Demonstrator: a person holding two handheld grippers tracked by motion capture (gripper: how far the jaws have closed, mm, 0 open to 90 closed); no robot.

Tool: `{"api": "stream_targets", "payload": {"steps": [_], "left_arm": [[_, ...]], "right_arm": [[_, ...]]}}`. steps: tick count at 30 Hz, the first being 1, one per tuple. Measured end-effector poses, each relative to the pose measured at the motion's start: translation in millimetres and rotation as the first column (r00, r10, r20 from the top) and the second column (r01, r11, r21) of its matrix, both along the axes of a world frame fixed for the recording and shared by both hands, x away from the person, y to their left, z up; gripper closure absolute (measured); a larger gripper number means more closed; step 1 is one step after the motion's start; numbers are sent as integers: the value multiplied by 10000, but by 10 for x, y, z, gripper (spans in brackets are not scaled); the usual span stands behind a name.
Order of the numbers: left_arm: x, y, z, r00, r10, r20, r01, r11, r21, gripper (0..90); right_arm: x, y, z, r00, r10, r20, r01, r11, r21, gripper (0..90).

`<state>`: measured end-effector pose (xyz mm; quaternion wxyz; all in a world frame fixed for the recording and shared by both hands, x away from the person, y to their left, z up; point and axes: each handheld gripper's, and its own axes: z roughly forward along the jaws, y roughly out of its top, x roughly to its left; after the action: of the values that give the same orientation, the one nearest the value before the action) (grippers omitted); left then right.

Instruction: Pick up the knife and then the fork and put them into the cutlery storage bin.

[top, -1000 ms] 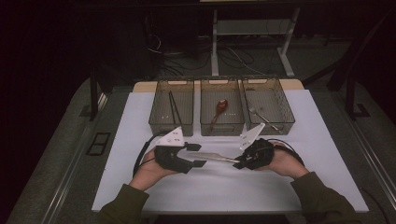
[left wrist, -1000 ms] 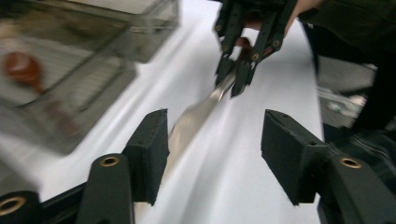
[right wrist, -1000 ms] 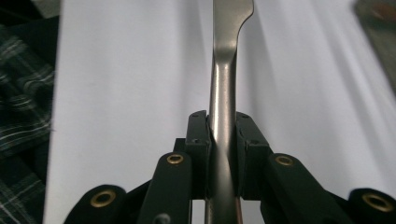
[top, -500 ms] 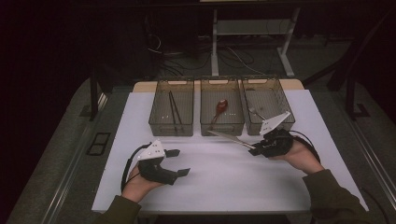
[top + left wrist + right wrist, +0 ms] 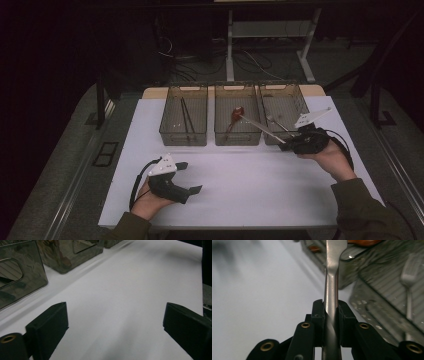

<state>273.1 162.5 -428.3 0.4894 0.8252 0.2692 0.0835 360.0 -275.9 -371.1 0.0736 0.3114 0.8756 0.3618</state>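
Left gripper (image 5: 189,177) at 7 o'clock rests on the table (image 5: 250,195), its jaws just spread wide and empty, done handing off. Right gripper (image 5: 289,145) at 3 o'clock pinches a metal utensil (image 5: 262,128) by one end, the other end over the middle bin (image 5: 237,134), likely for sorting.

A white-topped table (image 5: 240,185) stands lit in a dark room. Beyond the table, a pale desk frame (image 5: 267,37) rises from grey floor (image 5: 65,150), with what look like cables (image 5: 200,65) tangled beside it.
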Motion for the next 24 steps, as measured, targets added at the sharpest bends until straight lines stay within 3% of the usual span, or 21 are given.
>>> {"api": "stream_targets", "payload": {"steps": [6, 10, 19, 24], "left_arm": [[3, -13, -14, 9999, 100, -3, -100, 9998, 157, 0], [0, -13, -9, 9999, 149, -24, -149, 9998, 118, 0], [-12, -33, -16, 10000, -23, -77, 25, 9998, 213, 0], [-17, -47, -22, 9998, -150, -120, 153, 9995, 271, 0]], "right_arm": [[118, -147, 93, 9959, -899, 139, 898, 9959, 86, 772], [217, -231, 141, 9900, -1402, 169, 1394, 9895, 390, 771], [556, -297, 203, 9677, -2522, 68, 2522, 9677, 27, 771], [744, -301, 172, 9523, -3039, -260, 3035, 9526, -192, 771]]}}
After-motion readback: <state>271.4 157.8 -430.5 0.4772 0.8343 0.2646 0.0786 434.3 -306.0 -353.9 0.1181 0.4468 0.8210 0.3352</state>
